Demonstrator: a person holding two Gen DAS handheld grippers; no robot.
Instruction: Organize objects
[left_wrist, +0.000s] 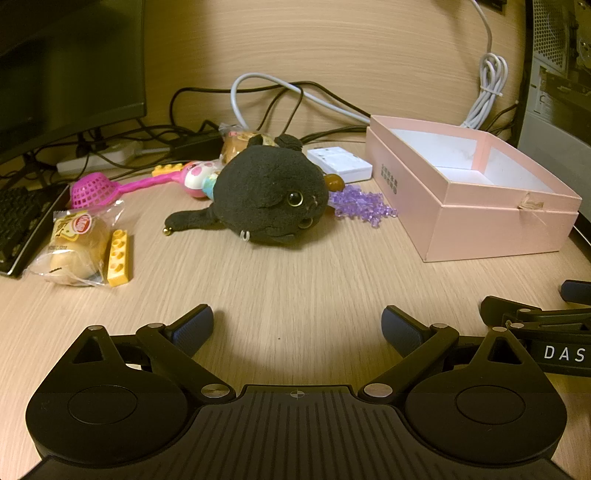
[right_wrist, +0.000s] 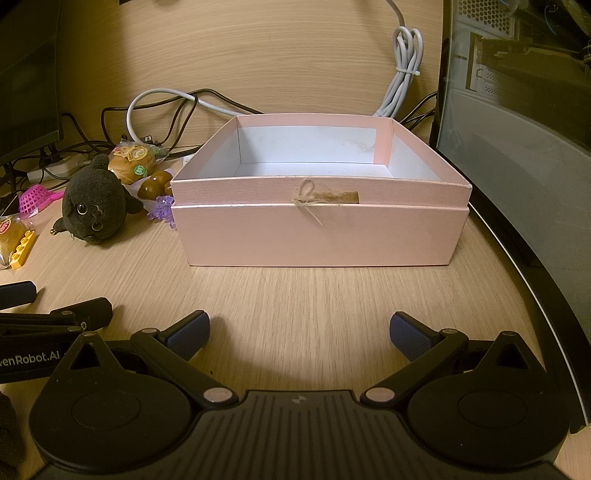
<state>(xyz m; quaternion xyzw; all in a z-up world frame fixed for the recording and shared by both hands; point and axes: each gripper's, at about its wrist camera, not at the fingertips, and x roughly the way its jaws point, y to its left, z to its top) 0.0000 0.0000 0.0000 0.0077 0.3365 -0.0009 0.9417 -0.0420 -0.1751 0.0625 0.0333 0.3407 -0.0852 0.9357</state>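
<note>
I hold two tools over the bench (left_wrist: 295, 288): my left hand-held gripper (left_wrist: 297, 326) and my right hand-held gripper (right_wrist: 299, 332), each with its jaws spread wide and nothing between the blue pads. My right one shows at the edge of the left view with the letters "DAS" on it; my left one shows in the right view with "enRobot.AI" readable.

One pink box (right_wrist: 317, 232) stands straight ahead of my right tool, lid off, white inside, with nothing in it. A twine bow and a brown tag hang on its front wall; small dark print on its side wall is too small to read.

Left of the box lies the clutter:
- one dark plush toy (left_wrist: 266, 192), lying on its side
- two wrapped buns (left_wrist: 74, 247), one near the keyboard (left_wrist: 18, 229) with a red round label I cannot read, the other (right_wrist: 135, 164) behind the plush with a green sticker
- two yellow bricks, one (left_wrist: 119, 258) touching the near bun, one (left_wrist: 168, 170) farther back
- one pink toy net (left_wrist: 92, 190)
- one heap of purple crystal beads (left_wrist: 364, 205) just beside the box
- one white adapter (left_wrist: 340, 164)
- two brown balls (right_wrist: 155, 184)
</note>
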